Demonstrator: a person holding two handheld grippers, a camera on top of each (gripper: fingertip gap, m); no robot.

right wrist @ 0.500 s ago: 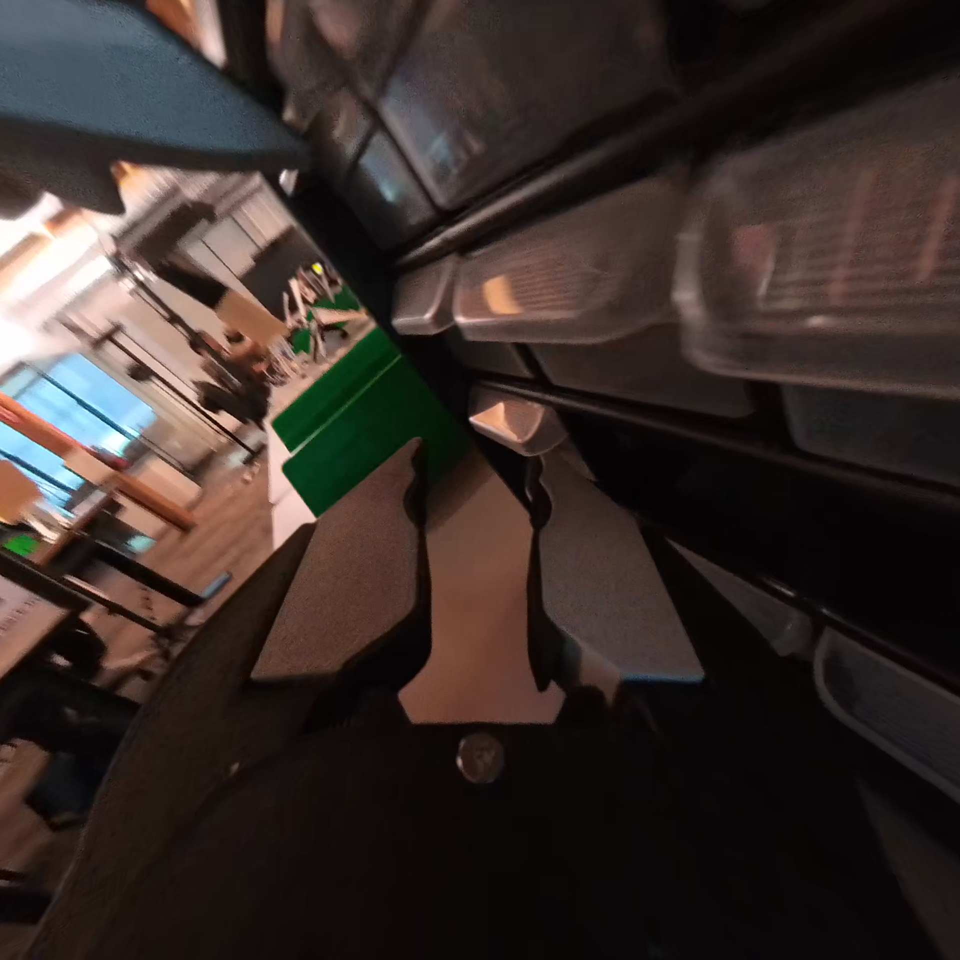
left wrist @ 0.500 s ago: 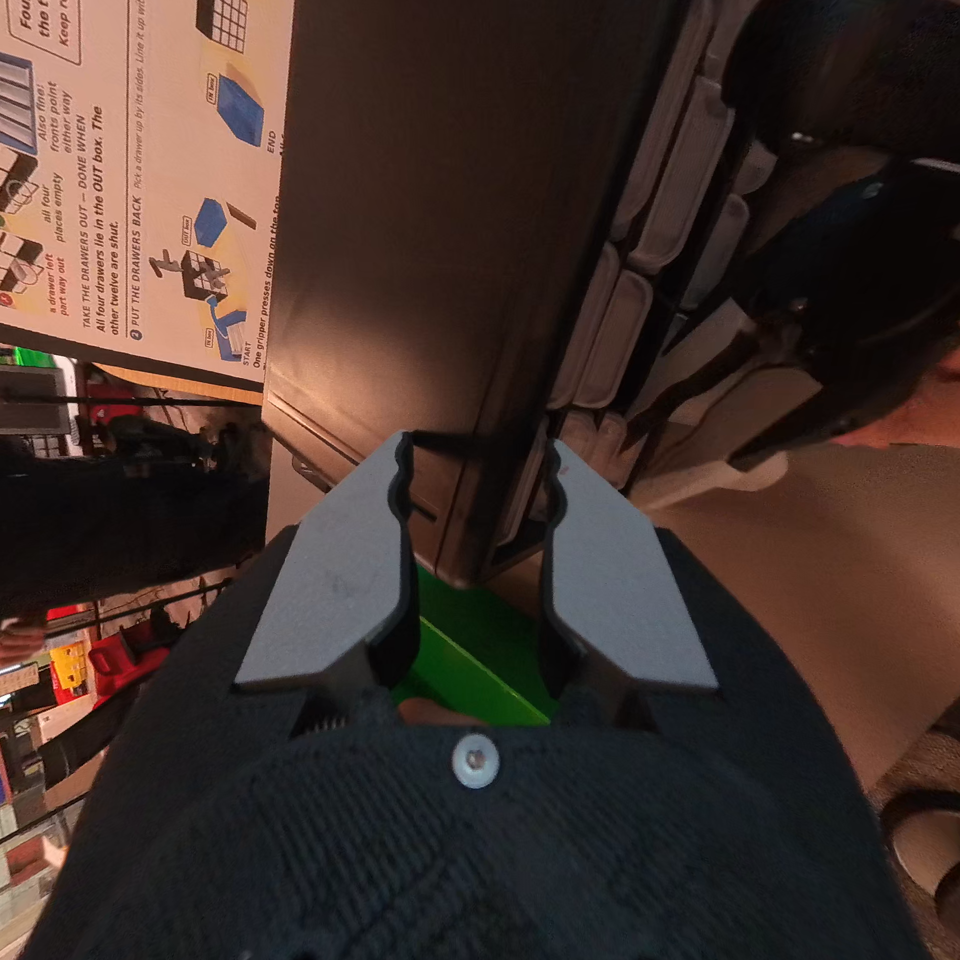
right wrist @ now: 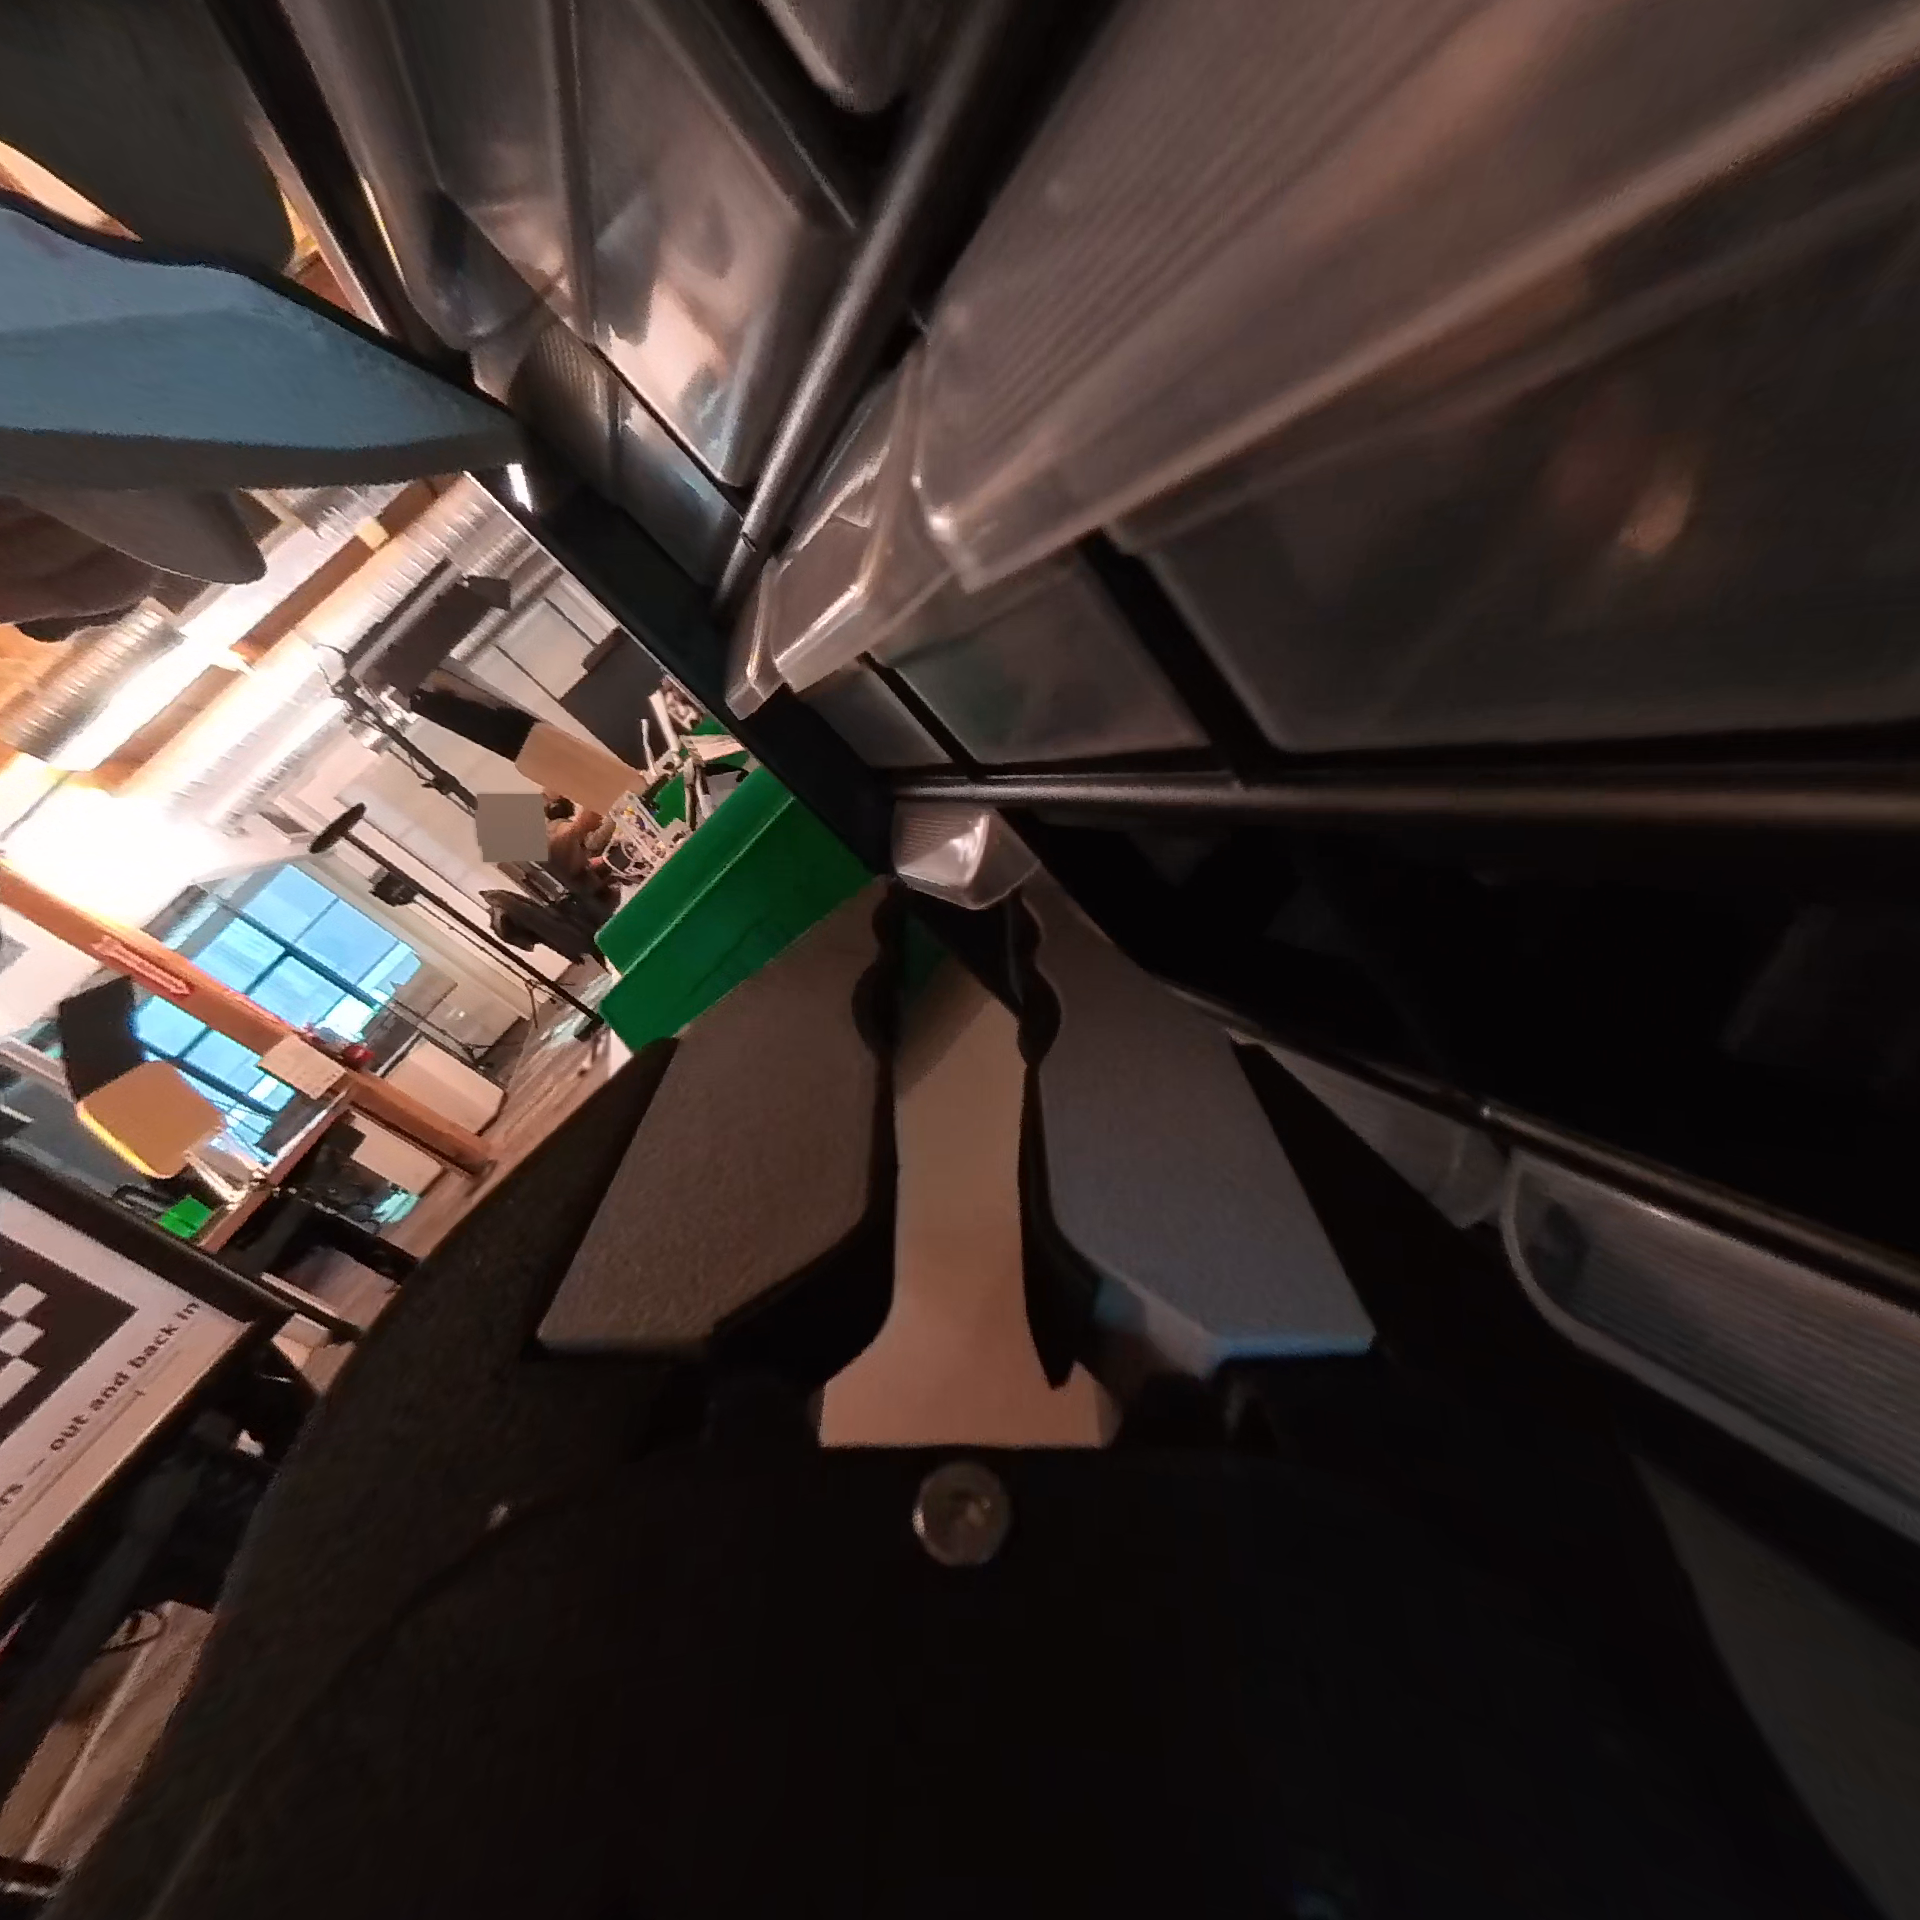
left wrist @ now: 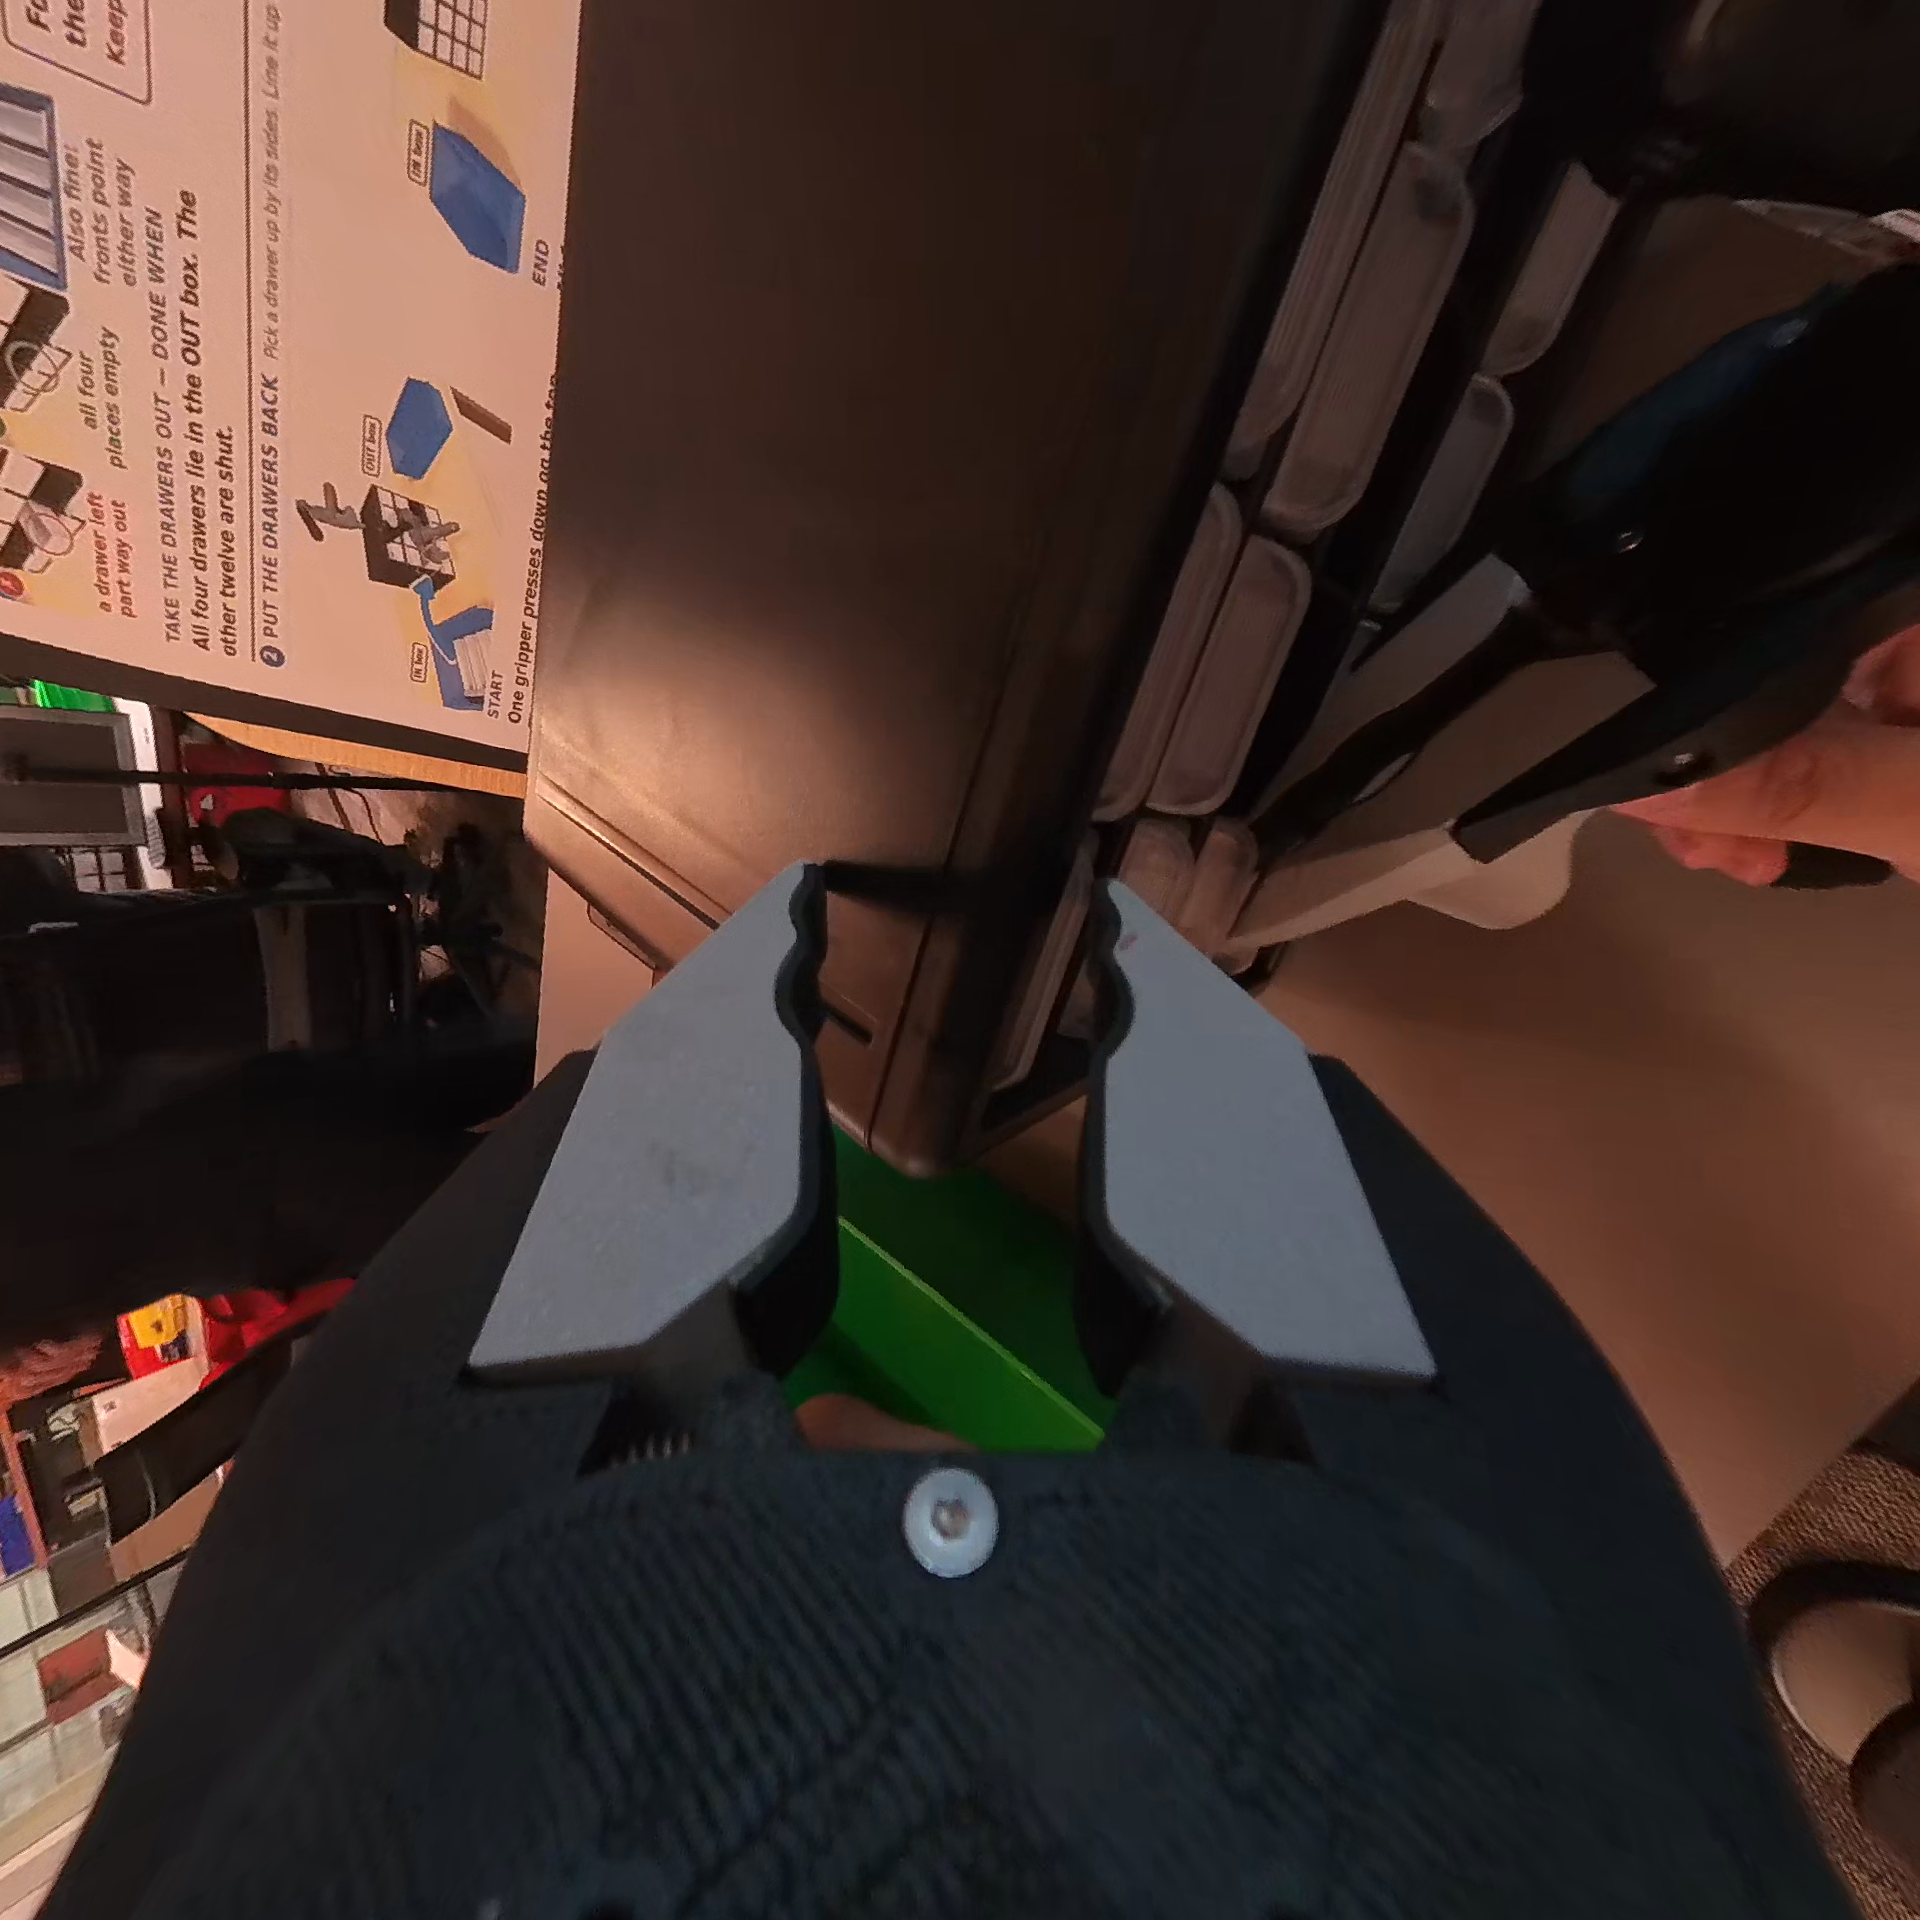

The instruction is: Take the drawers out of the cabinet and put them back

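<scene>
Each hand-held gripper has grey wavy-edged fingers, a black ribbed body and one silver screw.

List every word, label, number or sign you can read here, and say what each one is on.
I won't quote writing; here is where it stands.
Poster next to the cabinet: printed instructions with small drawings.
Sheet with a checkered marker: one printed line.
Red sign on a far wooden beam: too small to read.
Drawers: no writing seen.
</scene>
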